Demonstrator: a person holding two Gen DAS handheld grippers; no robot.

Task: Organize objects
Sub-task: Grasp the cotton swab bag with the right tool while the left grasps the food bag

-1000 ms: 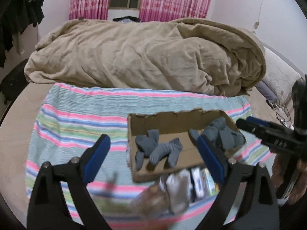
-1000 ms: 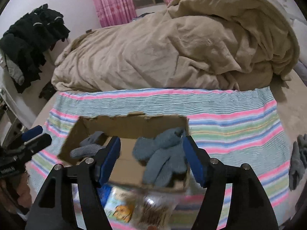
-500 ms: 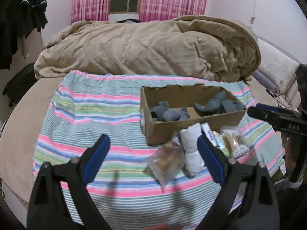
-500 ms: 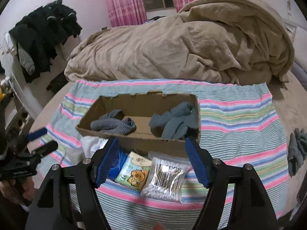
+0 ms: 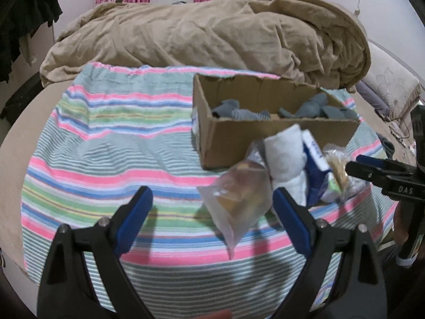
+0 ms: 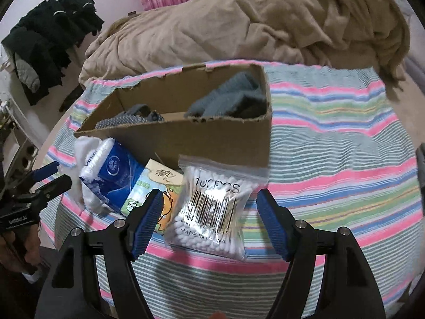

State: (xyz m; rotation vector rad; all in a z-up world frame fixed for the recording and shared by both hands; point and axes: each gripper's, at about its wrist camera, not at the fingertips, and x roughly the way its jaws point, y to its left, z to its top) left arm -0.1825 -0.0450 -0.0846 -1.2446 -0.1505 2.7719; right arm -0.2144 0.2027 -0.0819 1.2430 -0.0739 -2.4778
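A cardboard box (image 5: 265, 143) (image 6: 212, 138) with grey socks (image 5: 313, 107) (image 6: 228, 98) in it sits on a striped cloth (image 5: 119, 143) (image 6: 332, 143). In front of the box lie a clear bag of brownish items (image 5: 239, 199), a white cloth (image 5: 284, 154) (image 6: 82, 154), a blue tissue pack (image 6: 117, 175), a cartoon tissue pack (image 6: 156, 186) and a bag of cotton swabs (image 6: 215, 204). My left gripper (image 5: 212, 215) is open, just left of the brownish bag. My right gripper (image 6: 209, 218) is open, its jaws either side of the swab bag.
A heaped tan duvet (image 5: 212, 34) (image 6: 252, 21) lies behind the box. Dark clothes (image 6: 47, 42) hang at the left. A pillow (image 5: 390, 85) lies at the right. The cloth's near edge (image 5: 186, 292) drops off close to the grippers.
Both grippers have pulled back from over the box and dropped low; the items in front of the box now lie between and beside the open jaws.
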